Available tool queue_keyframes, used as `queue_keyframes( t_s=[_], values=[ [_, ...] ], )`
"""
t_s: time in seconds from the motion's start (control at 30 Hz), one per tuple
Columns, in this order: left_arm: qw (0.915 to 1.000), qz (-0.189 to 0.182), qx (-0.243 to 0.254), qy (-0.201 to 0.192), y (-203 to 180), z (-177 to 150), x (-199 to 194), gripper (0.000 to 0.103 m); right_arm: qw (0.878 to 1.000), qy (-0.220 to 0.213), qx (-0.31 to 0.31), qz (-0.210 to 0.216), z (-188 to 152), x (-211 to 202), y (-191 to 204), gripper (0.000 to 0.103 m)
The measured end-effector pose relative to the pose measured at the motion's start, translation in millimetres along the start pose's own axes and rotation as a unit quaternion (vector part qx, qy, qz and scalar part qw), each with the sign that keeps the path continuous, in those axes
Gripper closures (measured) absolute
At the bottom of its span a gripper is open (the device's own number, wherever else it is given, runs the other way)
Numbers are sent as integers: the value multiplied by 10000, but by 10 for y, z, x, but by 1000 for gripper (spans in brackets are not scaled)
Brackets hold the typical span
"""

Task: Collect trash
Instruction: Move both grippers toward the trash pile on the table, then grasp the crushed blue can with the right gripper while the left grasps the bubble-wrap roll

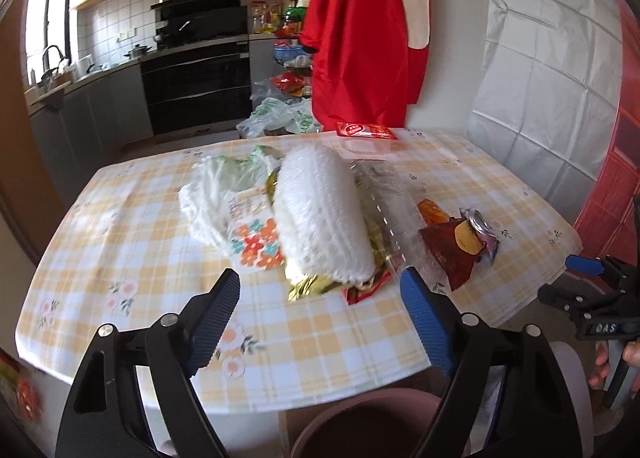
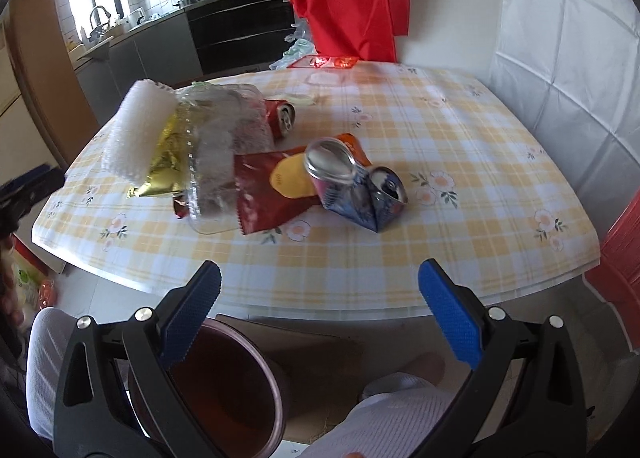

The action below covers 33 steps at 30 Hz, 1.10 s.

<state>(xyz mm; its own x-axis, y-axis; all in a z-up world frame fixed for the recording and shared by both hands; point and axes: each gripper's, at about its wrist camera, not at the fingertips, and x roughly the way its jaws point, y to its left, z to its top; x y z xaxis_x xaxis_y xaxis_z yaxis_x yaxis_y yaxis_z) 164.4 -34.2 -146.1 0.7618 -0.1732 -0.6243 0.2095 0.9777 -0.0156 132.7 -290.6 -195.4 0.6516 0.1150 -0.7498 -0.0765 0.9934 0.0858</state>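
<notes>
Trash lies on the checked tablecloth [image 1: 120,226]: a white foam net sleeve [image 1: 324,214], a gold wrapper [image 1: 308,286], a clear plastic container [image 2: 216,162], a dark red snack bag [image 2: 272,186], a crushed blue can [image 2: 360,186] and a red can [image 2: 282,118]. A brown bin [image 2: 224,390] stands on the floor below the table's near edge. My left gripper [image 1: 320,318] is open and empty, just short of the foam sleeve. My right gripper [image 2: 320,318] is open and empty, over the bin, short of the crushed can.
A red garment [image 1: 360,30] hangs behind the table. A white plastic bag [image 1: 216,194] and a flowered wrapper [image 1: 260,246] lie left of the foam sleeve. A red packet [image 1: 364,130] lies at the far edge. Kitchen counters and an oven [image 1: 196,86] stand behind.
</notes>
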Motion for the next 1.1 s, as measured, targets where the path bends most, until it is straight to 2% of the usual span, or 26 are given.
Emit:
queue_keyframes(
  t_s=[0.13, 0.27, 0.4, 0.43, 0.47, 0.5, 0.63, 0.73, 0.9, 1.0, 1.07, 1.1],
  values=[
    [9999, -39, 56, 80, -22, 200, 279, 25, 9998, -2, -211, 29, 14, 147, -130, 6],
    [9997, 105, 25, 205, 18, 330, 540, 25, 9993, 95, -354, -67, 102, 413, -258, 6],
    [9984, 50, -446, 346, 164, 352, 762, 25, 9977, 55, -672, -43, 221, 711, -247, 7],
    [9978, 23, -532, 392, 194, 342, 805, 25, 9971, 35, -765, 2, 248, 750, -220, 11],
    [9974, 17, -595, 418, 217, 327, 834, 25, 9965, 14, -826, 99, 285, 786, -198, 21],
    [9971, 11, -632, 430, 229, 315, 857, 25, 9965, 25, -804, 236, 330, 821, -192, 24],
    [9970, -75, -624, 458, 242, 287, 917, 28, 9973, -79, -435, 584, 468, 875, -216, 25],
    [9971, -150, -598, 450, 224, 285, 929, 35, 9959, -114, 21, 901, 576, 920, -276, 25],
    [9978, -162, -487, 412, 188, 288, 925, 47, 9929, -6, 525, 1069, 666, 1083, -350, 27],
    [9984, -155, -433, 333, 175, 290, 895, 57, 9872, 124, 932, 1287, 640, 1204, -432, 31],
    [9988, -150, -386, 278, 174, 294, 871, 62, 9825, 156, 1118, 1483, 613, 1236, -464, 42],
    [9990, -144, -352, 254, 168, 295, 861, 63, 9812, 108, 1177, 1527, 596, 1216, -470, 43]
  ],
)
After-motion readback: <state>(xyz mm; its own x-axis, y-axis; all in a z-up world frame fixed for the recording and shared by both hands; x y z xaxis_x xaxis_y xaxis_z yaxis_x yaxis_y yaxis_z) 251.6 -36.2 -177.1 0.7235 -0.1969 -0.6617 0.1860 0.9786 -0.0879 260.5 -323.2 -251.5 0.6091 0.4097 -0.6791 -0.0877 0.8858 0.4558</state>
